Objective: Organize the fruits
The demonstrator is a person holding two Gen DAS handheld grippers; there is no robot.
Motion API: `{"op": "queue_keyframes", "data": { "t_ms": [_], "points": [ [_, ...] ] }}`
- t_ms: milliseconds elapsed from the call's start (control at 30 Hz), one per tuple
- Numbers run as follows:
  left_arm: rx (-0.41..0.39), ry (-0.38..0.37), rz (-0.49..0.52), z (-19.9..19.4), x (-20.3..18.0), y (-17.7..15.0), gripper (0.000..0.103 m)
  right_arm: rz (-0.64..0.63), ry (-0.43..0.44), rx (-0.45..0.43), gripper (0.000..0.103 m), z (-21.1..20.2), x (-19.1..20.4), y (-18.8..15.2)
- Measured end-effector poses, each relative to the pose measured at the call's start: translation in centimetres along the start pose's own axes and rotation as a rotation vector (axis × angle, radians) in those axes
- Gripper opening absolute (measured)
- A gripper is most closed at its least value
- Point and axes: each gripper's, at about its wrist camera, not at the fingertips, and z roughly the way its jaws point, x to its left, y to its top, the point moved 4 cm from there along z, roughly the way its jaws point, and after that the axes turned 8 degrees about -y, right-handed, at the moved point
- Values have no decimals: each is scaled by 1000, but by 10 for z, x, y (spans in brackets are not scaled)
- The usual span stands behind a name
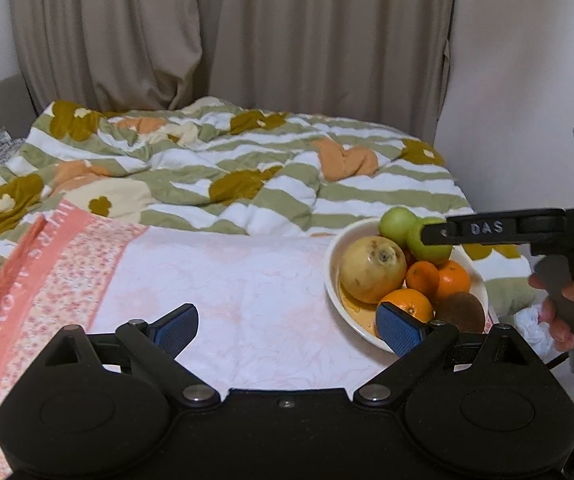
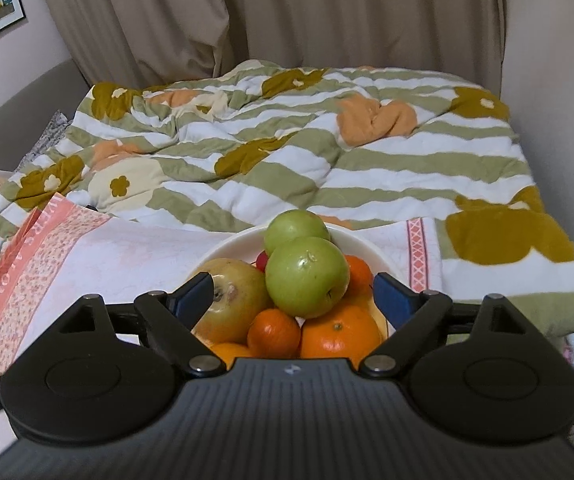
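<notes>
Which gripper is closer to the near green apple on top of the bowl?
Right. The right gripper sits over the bowl with the near green apple between its open jaws. The left gripper hangs over the cloth, off to the bowl's side.

Between the left gripper's (image 1: 289, 326) spread fingers lies bare pink cloth (image 1: 247, 280), open ahead. The heaped fruit bowl (image 1: 333, 280) blocks its right side. The right gripper (image 2: 293, 300) straddles the near green apple (image 2: 307, 276), untouched.

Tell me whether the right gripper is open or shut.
Open. In the right wrist view the right gripper has its blue pads spread wide on either side of the near green apple, touching nothing; the apple rests on the fruit in the bowl.
</notes>
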Motion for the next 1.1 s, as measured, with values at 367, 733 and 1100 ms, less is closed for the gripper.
{"op": "queue_keyframes", "data": {
  "t_ms": [367,733,1100],
  "points": [
    [-122,-20,3,-82,37,14,98,19,-64,-88,102,-117,39,-7],
    [-169,-43,75,-145,74,8,103,22,-164,-86,103,-203,94,-62],
    [-101,-19,127,-161,101,-33,103,10,-245,-38,103,-221,134,-106]
  ]
}}
